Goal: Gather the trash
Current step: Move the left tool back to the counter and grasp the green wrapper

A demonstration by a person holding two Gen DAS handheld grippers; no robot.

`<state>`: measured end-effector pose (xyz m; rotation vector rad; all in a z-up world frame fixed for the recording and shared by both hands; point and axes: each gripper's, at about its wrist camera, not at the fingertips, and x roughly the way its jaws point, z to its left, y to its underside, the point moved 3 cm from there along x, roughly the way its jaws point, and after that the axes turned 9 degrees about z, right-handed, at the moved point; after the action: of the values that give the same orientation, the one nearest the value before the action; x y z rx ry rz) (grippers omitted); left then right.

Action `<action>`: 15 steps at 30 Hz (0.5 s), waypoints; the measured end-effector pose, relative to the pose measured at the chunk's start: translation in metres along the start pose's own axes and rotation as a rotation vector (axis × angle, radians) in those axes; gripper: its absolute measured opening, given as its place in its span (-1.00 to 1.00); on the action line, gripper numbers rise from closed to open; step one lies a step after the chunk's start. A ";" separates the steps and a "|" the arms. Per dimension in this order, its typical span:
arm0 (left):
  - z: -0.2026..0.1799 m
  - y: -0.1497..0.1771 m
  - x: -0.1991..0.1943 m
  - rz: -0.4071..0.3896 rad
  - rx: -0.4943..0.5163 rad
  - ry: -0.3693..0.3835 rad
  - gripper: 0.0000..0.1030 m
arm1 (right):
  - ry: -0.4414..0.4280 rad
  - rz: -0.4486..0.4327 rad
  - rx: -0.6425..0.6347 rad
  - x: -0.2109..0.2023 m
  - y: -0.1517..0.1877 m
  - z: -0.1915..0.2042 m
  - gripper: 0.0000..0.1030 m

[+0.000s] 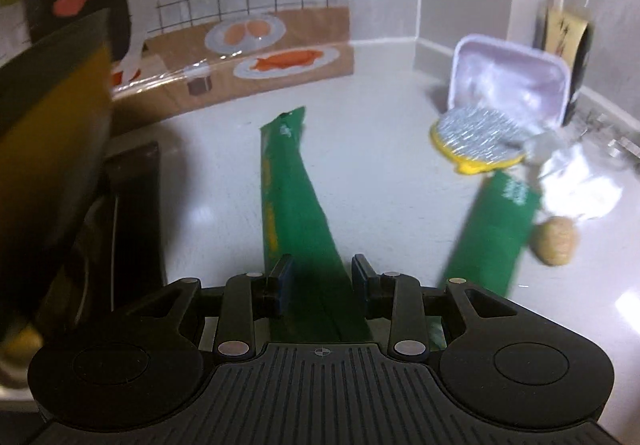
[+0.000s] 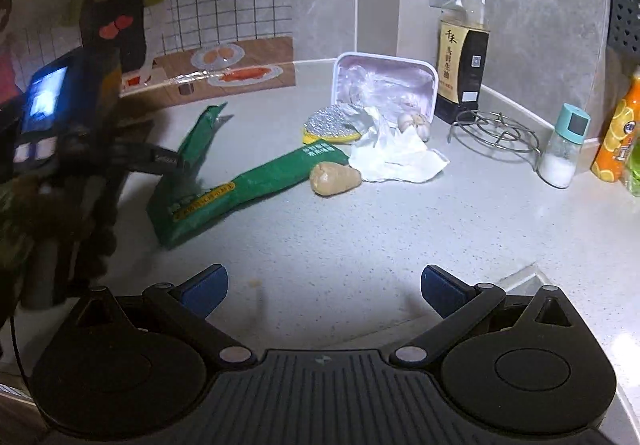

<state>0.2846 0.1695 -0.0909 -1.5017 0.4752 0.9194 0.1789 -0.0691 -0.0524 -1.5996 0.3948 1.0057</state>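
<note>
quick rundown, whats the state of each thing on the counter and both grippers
left gripper: shut on green wrapper, one end lifted
green wrapper: folded, far half lying flat
right gripper: open, empty
foam tray: tilted against the wall
soy sauce bottle: upright, capped
salt shaker: upright, capped
tissue: crumpled

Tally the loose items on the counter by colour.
Green: 1, wrapper
White: 2, foam tray, crumpled tissue
Silver-yellow: 1, scrubber
Tan: 1, ginger
Pale: 1, garlic
Total: 6
</note>
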 end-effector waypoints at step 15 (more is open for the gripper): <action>0.012 0.042 -0.017 0.091 0.057 0.231 -0.46 | 0.058 0.015 0.058 0.058 -0.087 0.004 1.00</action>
<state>0.2397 0.1700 -0.1041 -1.5520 0.7366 0.7983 0.2737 -0.0244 -0.0424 -1.5782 0.4716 0.9527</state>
